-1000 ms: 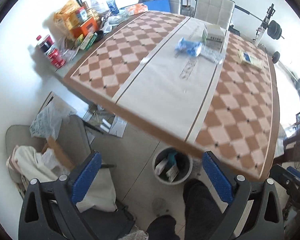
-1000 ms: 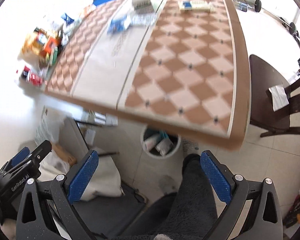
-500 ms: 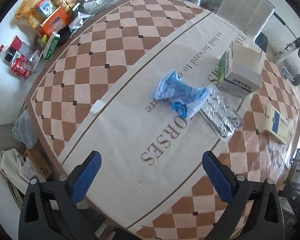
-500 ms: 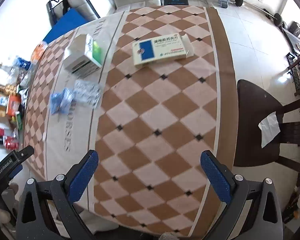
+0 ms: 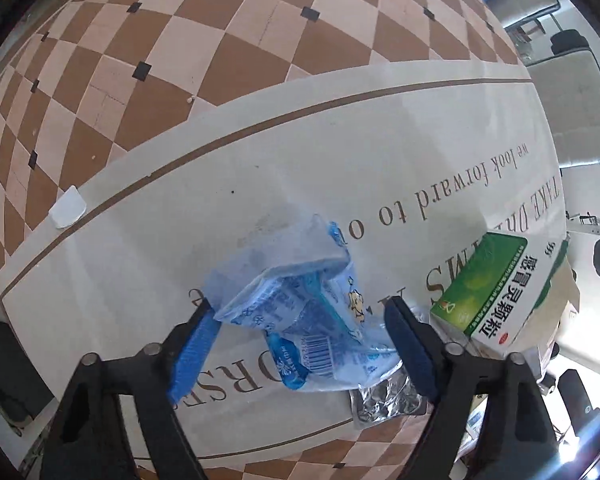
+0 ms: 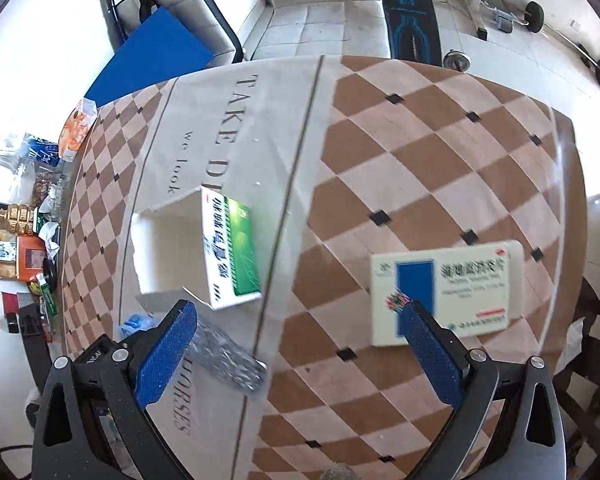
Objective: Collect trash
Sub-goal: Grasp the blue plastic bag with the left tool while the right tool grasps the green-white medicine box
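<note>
Blue wrapper (image 5: 300, 320) (barcode), cloth (image 5: 340, 152) "we look forward to"

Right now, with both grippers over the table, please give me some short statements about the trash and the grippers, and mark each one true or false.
1. The left gripper is open, with the blue plastic wrapper between its fingers. True.
2. The green medicine box stands on the floor. False: it lies on the table.
3. The right gripper is shut on the blue-and-white box. False: it is open and holds nothing.
4. A silver foil blister pack lies partly under the blue plastic wrapper. True.
5. The blue plastic wrapper lies on the checkered part of the cloth. False: it lies on the plain lettered strip.
</note>
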Demonstrator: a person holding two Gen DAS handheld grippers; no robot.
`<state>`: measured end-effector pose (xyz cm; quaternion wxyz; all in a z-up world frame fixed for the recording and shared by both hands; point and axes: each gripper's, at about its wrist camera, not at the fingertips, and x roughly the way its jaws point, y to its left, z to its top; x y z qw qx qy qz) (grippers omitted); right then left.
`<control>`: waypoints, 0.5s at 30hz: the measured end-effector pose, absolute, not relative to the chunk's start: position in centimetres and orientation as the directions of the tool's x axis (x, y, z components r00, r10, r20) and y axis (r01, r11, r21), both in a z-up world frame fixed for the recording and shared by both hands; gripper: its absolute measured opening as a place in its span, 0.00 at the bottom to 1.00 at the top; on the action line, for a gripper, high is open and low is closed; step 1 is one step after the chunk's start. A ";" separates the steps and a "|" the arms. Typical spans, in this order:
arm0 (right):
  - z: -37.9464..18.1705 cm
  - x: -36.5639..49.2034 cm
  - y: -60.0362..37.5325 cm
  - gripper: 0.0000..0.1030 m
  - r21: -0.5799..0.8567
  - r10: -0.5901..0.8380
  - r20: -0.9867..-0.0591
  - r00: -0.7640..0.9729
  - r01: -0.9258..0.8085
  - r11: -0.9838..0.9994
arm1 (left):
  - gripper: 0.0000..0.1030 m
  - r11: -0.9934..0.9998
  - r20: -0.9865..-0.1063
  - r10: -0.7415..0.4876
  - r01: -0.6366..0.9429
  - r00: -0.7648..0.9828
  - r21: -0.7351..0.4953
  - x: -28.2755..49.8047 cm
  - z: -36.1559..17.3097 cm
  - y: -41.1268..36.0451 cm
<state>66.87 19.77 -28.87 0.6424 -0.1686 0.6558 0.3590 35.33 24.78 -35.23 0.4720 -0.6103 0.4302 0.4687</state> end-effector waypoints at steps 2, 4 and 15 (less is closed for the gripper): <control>-29.7 66.2 22.4 1.00 0.264 0.229 -0.963 -0.143 -0.682 0.682 | 0.48 -0.169 -0.984 -0.083 -0.975 0.160 -0.145 34.9 -35.4 24.6; -30.4 65.4 24.2 1.00 0.261 0.214 -0.964 -0.156 -0.688 0.677 | 0.29 -0.130 -0.987 -0.074 -0.983 0.141 -0.131 34.2 -35.4 24.1; -35.0 60.9 29.9 0.99 0.111 0.037 -0.993 -0.111 -0.793 0.599 | 0.11 0.021 -0.995 0.054 -0.996 -0.086 0.087 28.2 -33.3 22.4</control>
